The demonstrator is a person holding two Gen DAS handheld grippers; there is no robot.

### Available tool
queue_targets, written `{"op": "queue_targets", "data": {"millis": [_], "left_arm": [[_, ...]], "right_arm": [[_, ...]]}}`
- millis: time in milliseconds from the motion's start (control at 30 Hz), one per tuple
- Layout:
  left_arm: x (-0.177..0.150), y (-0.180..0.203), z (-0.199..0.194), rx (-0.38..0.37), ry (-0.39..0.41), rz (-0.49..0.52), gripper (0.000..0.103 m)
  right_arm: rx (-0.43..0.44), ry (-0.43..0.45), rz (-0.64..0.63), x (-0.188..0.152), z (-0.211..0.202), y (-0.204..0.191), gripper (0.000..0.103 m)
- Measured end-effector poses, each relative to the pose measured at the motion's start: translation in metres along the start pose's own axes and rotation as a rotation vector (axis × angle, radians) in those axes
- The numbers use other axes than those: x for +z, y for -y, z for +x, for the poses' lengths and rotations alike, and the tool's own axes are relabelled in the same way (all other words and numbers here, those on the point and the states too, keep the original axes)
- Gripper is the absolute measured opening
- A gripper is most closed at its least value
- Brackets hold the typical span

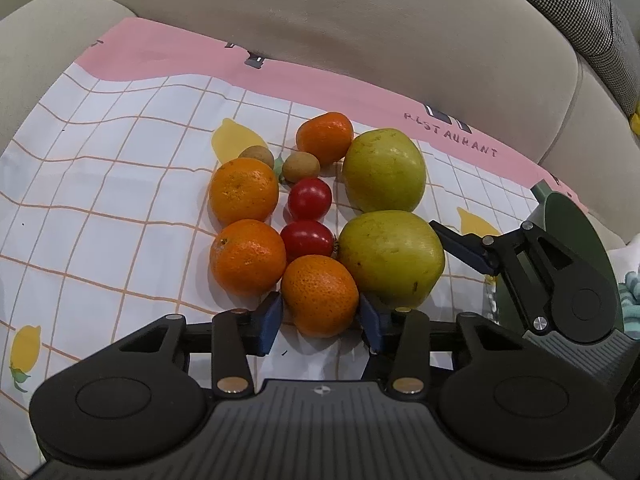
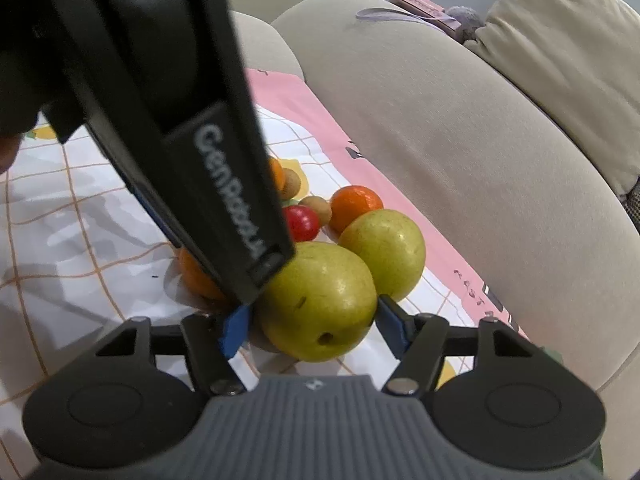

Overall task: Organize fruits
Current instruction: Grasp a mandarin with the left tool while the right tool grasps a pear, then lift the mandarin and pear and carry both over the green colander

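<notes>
The left gripper (image 1: 320, 318) sits low on the checked cloth (image 1: 100, 184), its 2 blue pads on either side of the nearest tangerine (image 1: 320, 295). The left pad (image 1: 269, 322) lies just beside the fruit's lower left flank and the right one is tucked under its lower right edge; whether they press the peel or only flank it cannot be told, so the grip is uncertain.

This tangerine is the front piece of a tight cluster in 3 rough columns. On the left stand 2 more tangerines (image 1: 247, 256) (image 1: 244, 190). In the middle, behind the flanked one, are 2 cherry tomatoes (image 1: 307, 240) (image 1: 310, 199), then a small brownish-green fruit (image 1: 301, 166), with a second like it (image 1: 257, 157) to its left. A 4th tangerine (image 1: 325, 137) lies at the back. On the right lie 2 yellow-green pears; the nearer pear (image 1: 390, 258) touches the flanked tangerine, and the farther pear (image 1: 383, 169) sits just behind it.

The right gripper (image 2: 314, 326) reaches in from the right with its jaws spread wide around the nearer pear (image 2: 318, 300); its left pad (image 2: 236, 328) and right pad (image 2: 394, 326) sit close at the pear's 2 sides, and contact cannot be confirmed. In the right wrist view the left gripper's body crosses overhead.

The cloth covers a beige sofa (image 1: 360, 32).
</notes>
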State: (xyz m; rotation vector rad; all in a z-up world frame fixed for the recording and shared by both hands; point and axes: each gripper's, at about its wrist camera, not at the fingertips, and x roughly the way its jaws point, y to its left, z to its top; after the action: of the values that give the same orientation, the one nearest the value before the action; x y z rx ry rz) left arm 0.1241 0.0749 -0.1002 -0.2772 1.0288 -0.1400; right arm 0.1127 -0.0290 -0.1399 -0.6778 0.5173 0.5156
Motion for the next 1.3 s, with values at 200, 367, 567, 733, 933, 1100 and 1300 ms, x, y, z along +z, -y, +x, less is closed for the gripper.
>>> {"op": "queue_targets", "data": {"millis": [200,367,567,733,933,1100,1300], "left_arm": [[-0.001,0.000,0.002,-0.010,-0.010,-0.012,0.050],[-0.001,0.001,0.008,-0.001,-0.015,-0.014,0.050],[0.001,0.000,0.012,0.007,-0.008,-0.026,0.048],[0.001,0.000,0.011,0.003,-0.004,-0.025,0.046],[0.001,-0.001,0.008,-0.002,-0.006,-0.030,0.046],[0.000,0.002,0.004,-0.015,0.002,-0.024,0.046],[-0.003,0.004,-0.008,-0.029,0.018,-0.014,0.046]], "right_arm": [[0.004,-0.025,0.044,0.005,0.001,0.009,0.063],[0.012,-0.048,0.071,0.006,-0.004,0.013,0.063],[0.007,-0.050,0.067,0.009,-0.003,0.012,0.063],[-0.002,-0.033,0.039,0.013,0.004,0.011,0.063],[-0.008,-0.027,0.027,0.016,0.005,0.007,0.063],[-0.023,-0.041,0.040,0.017,-0.001,0.008,0.062],[-0.041,-0.024,0.063,0.015,-0.020,0.015,0.062]]}}
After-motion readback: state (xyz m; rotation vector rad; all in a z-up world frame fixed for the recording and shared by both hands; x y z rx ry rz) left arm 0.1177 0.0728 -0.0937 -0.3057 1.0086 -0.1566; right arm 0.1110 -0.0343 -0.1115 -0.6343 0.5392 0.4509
